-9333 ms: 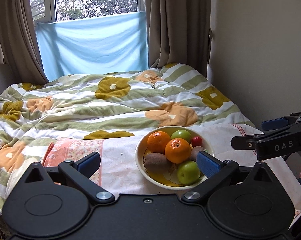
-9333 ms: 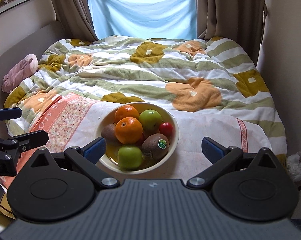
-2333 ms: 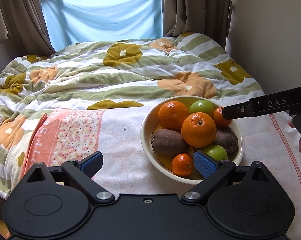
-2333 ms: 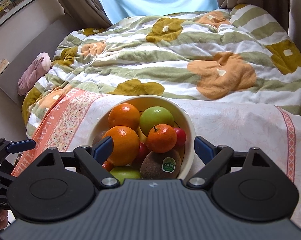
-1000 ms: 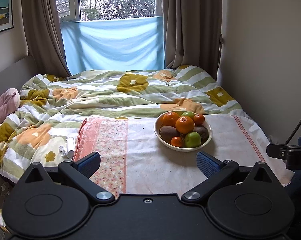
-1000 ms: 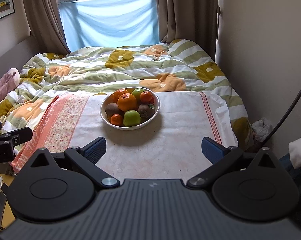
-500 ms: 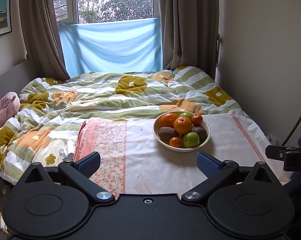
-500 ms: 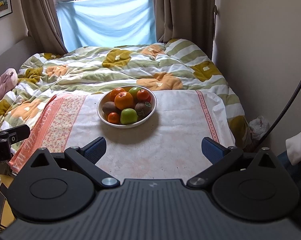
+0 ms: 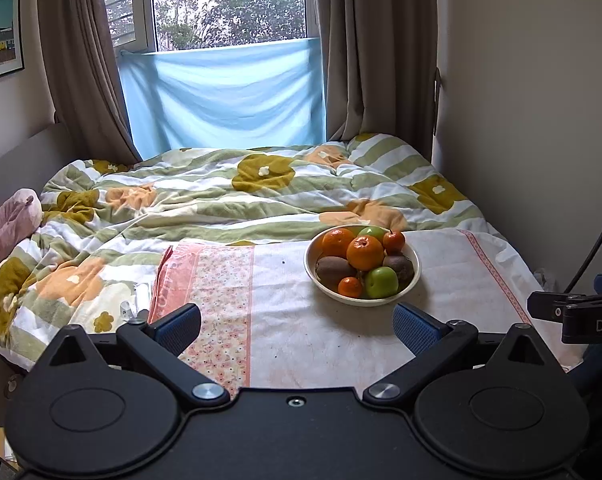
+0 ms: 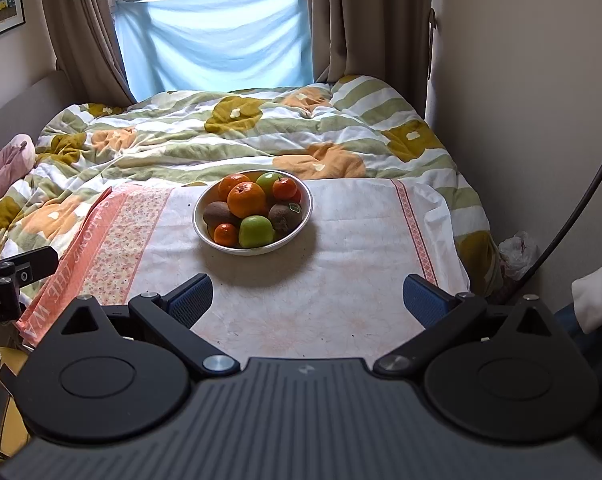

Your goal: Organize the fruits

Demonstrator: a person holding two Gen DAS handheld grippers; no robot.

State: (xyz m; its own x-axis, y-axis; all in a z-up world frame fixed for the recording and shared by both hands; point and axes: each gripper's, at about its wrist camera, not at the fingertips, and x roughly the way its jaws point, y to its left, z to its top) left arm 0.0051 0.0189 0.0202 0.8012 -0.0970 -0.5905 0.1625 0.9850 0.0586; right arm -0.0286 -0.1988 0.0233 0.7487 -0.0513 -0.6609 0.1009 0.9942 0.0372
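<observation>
The bed [image 9: 261, 184] filled the middle of both views, its flowered quilt [image 10: 229, 132] rumpled toward the window [image 9: 229, 4] at the top of the frame, and a pale cloth [image 9: 321, 332] with pink borders lay flat across its near end. On that cloth, right of centre in the left view and just left of centre in the right view, sat the bowl [image 9: 415, 276] with all the fruit heaped inside: two big oranges [image 9: 365, 253], two green apples [image 9: 381, 282], two kiwis [image 9: 333, 269] and two small tangerines [image 9: 350, 287], none loose on the cloth. Compared with a couple of seconds before, when the bowl loomed large between the fingers and a small tangerine had just gone in at the back, both tools had pulled well away, so the bowl now looked small and far off. The left gripper [image 9: 297, 326] stood wide apart with nothing in it, and the right gripper [image 10: 307, 298] was likewise spread and empty (its side profile showed at the right edge of the left view). That retreat, with every fruit gathered in one bowl, suggested the sorting was finished or very nearly so.
</observation>
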